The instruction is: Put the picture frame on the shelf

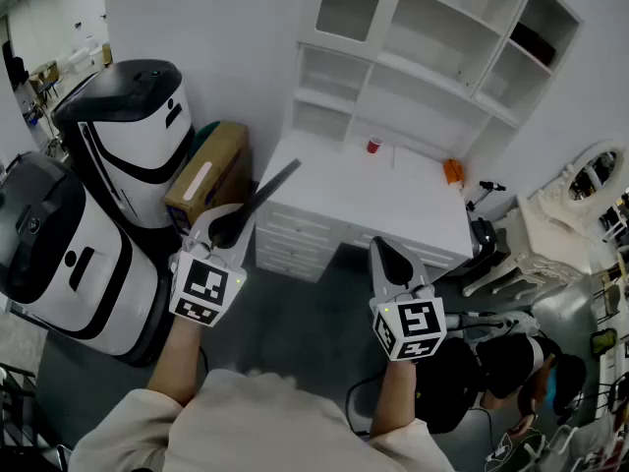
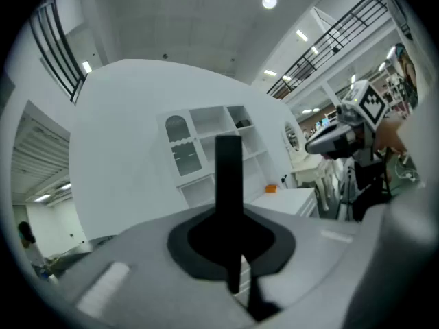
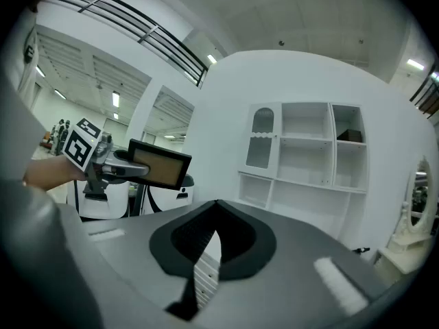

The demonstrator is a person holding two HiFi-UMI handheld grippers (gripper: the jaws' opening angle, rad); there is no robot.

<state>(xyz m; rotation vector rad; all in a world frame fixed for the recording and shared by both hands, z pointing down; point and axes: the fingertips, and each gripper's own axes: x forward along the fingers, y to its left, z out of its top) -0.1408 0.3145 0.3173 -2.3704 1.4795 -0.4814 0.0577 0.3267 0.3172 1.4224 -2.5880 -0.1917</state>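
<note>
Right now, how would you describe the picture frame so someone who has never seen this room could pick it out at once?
Find the white desk that carries the shelf unit; off its near left corner the left gripper is shut on the picture frame. It is a flat black-rimmed panel with a brown face, unlike the small red thing and orange thing on the desk top.

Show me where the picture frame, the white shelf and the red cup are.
picture frame [image 3: 159, 165]: right gripper view, middle of its tan panel.
white shelf [image 1: 432, 75]: head view, a horizontal board.
red cup [image 1: 373, 146]: head view, its side.
</note>
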